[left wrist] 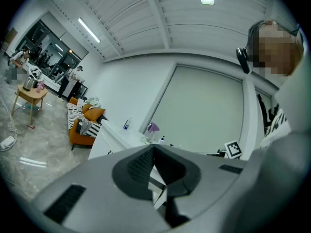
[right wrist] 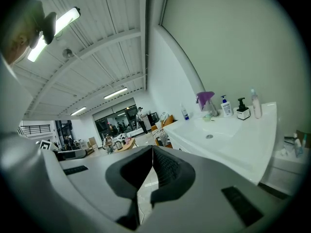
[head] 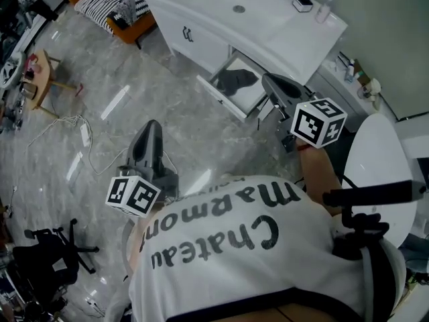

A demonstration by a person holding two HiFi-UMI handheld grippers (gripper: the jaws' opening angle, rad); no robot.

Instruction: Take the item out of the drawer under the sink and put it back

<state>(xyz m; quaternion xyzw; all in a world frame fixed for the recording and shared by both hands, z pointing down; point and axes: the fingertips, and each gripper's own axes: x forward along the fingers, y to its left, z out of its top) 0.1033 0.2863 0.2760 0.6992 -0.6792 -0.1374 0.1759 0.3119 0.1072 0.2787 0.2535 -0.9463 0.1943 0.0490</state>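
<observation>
the white drawer (head: 224, 100) under the white sink counter (head: 281, 25) is pulled out over the grey shiny floor (head: 134, 79). i think it is open so that someone can reach in. the dark grey floppy item (head: 236, 80) lies flat on the bottom of the drawer, so it looks like nobody has lifted it yet. its long side seems to run across the drawer, from one side to the other. it is too small to tell which end is the front. the left gripper (head: 153, 126) is closed with nothing in it, and it is far from the drawer, low by the person's white shirt (head: 255, 247). the right gripper (head: 268, 80) is closed and empty too. it is just beside the drawer and tips down a little, so i think it is the one more ready to reach for the item.
</observation>
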